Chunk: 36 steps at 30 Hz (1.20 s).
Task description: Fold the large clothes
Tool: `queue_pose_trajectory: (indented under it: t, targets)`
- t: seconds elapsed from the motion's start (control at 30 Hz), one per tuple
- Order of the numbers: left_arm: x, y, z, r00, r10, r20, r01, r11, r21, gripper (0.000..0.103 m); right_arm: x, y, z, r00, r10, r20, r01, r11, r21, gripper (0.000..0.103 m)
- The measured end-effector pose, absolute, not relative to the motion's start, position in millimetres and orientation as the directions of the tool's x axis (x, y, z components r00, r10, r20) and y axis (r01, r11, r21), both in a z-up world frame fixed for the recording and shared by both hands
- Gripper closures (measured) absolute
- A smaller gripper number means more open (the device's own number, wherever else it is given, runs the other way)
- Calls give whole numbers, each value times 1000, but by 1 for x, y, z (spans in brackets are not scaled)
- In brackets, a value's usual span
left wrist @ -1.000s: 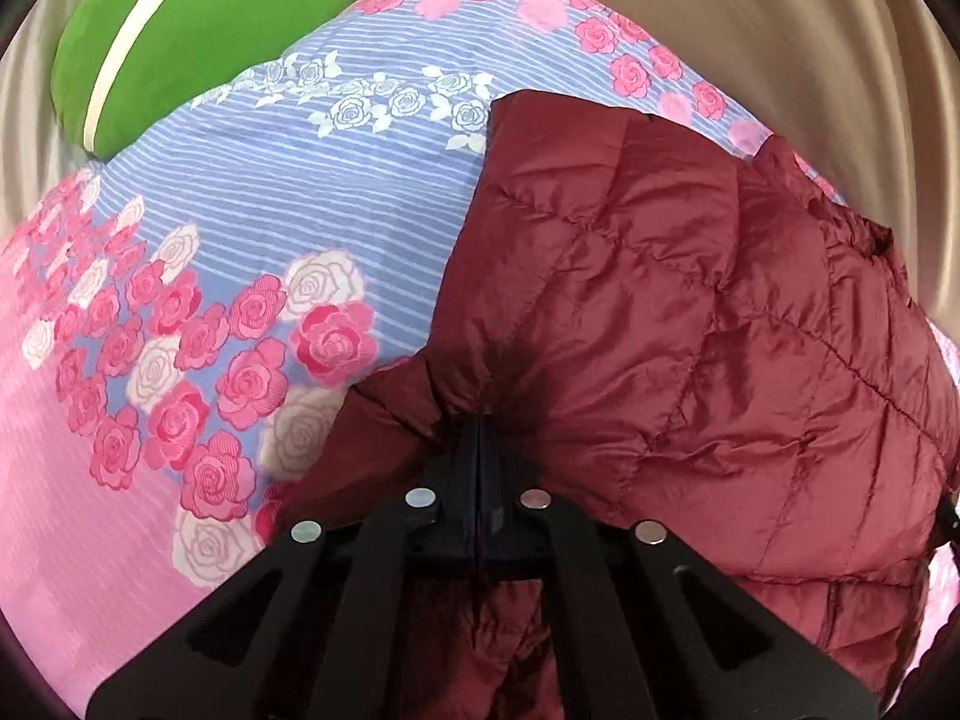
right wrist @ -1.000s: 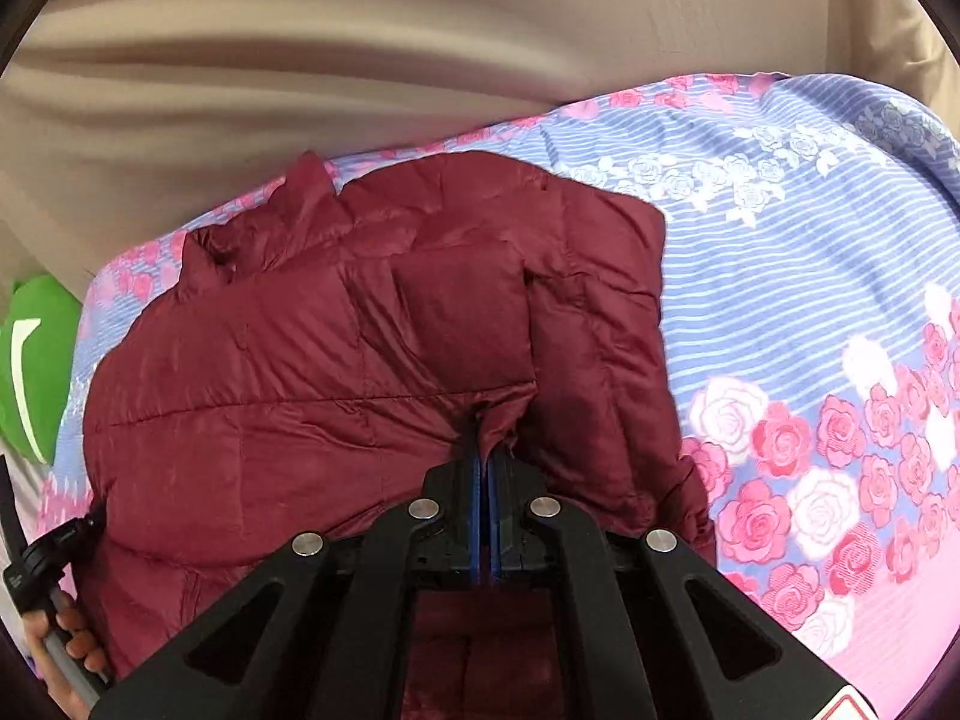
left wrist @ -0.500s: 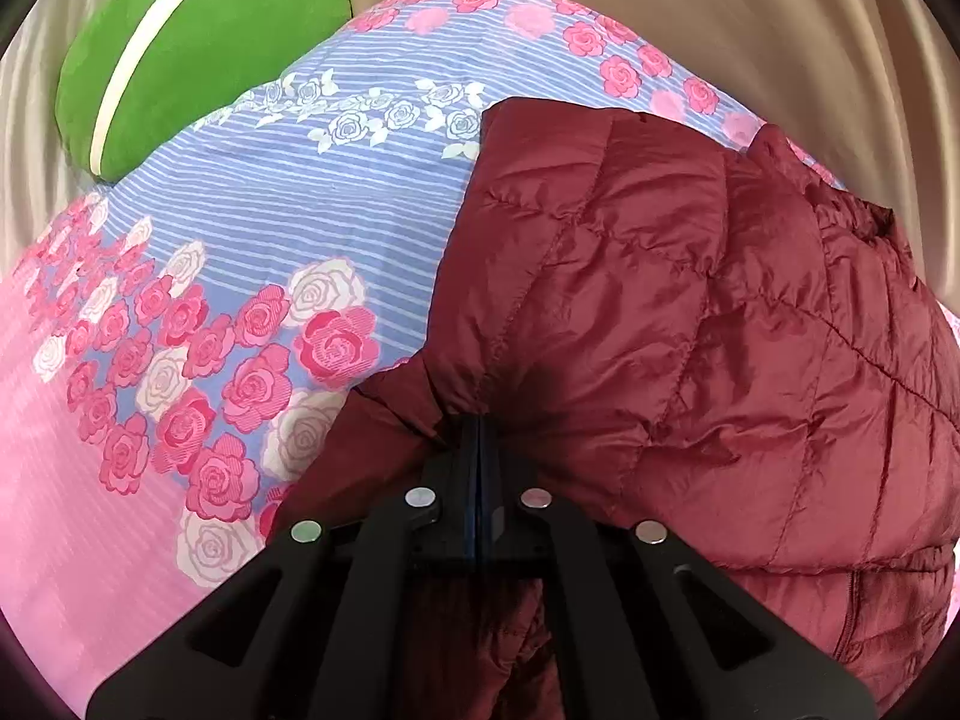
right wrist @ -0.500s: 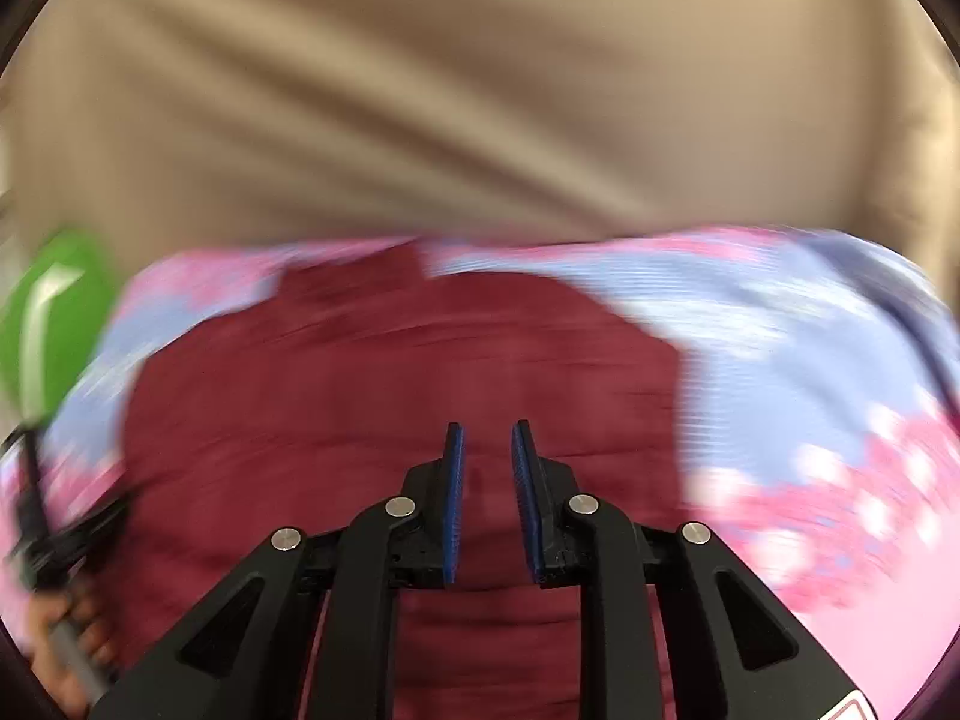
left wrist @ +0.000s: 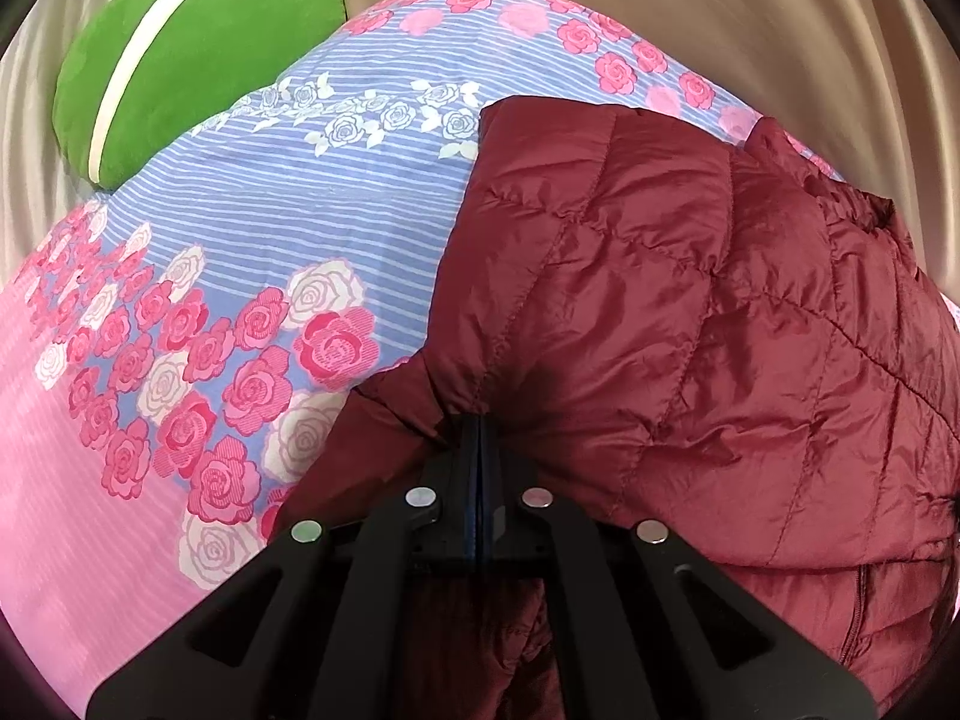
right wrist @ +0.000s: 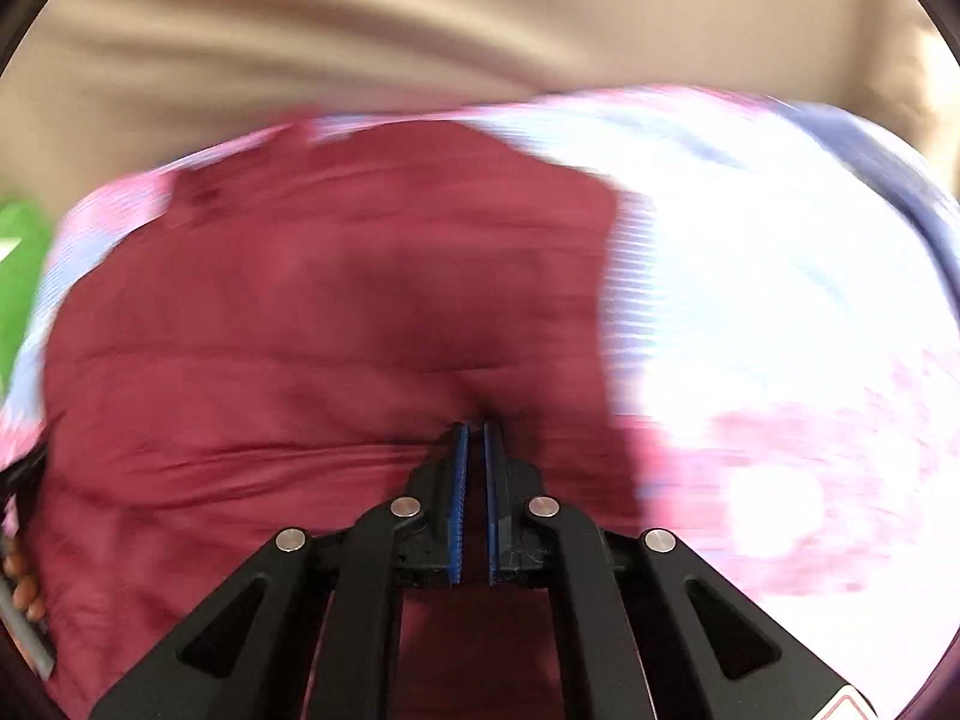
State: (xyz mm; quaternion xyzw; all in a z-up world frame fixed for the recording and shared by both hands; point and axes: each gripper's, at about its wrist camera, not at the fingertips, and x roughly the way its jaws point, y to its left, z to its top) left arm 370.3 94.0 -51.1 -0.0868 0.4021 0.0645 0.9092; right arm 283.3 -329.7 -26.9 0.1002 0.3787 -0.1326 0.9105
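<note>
Maroon quilted jacket (left wrist: 690, 312) lies folded, collar away; left gripper (left wrist: 478, 420) clamps its hem; right gripper (right wrist: 474, 427) pinches its fabric.

We count one maroon quilted jacket (left wrist: 690, 324), the only garment in view; it lies on the bed. One floral bedsheet (left wrist: 252, 300) under it: blue-striped, with pink and white roses. One green cushion (left wrist: 180, 54) with a single white stripe, beyond the jacket toward the bed's far left corner, seen from the left wrist. Two claws: left claw (left wrist: 479, 420) at the jacket's near left edge, right claw (right wrist: 474, 427) at its near edge. Each claw shows two fingers and four round silver fasteners. One hand (right wrist: 21, 576), partly seen, at the jacket's left side in the right wrist view. That view is blurred; finger count unreadable.
</note>
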Motion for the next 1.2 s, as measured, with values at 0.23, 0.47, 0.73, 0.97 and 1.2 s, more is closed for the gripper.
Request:
queue_pose_trajectory:
  t: [0.23,0.47,0.73,0.97,1.2]
  targets:
    - [370,93,-51,668,54,-742,-187,978,-97,103,270,-328,13,782,-75,-619,269,936,226,86]
    - [368,94,-52,671,48,-740,-185,977,-105,103,337,-318,-17,706,-128,-697,310,940,142,92]
    - [369,94,-52,671,51,-740,-183,978,-98,103,300,-310,20,775,-57,-630,249,943,220,89]
    - [370,93,-52,671,54,-740,-181,979,-91,103,303,-313,-32,671,-84,-737,277,950,145,91]
    - [371,92,-52,670,64,-740,-182,980,-80,103,270,-297,-7,734,-42,-678,254,943,216,83]
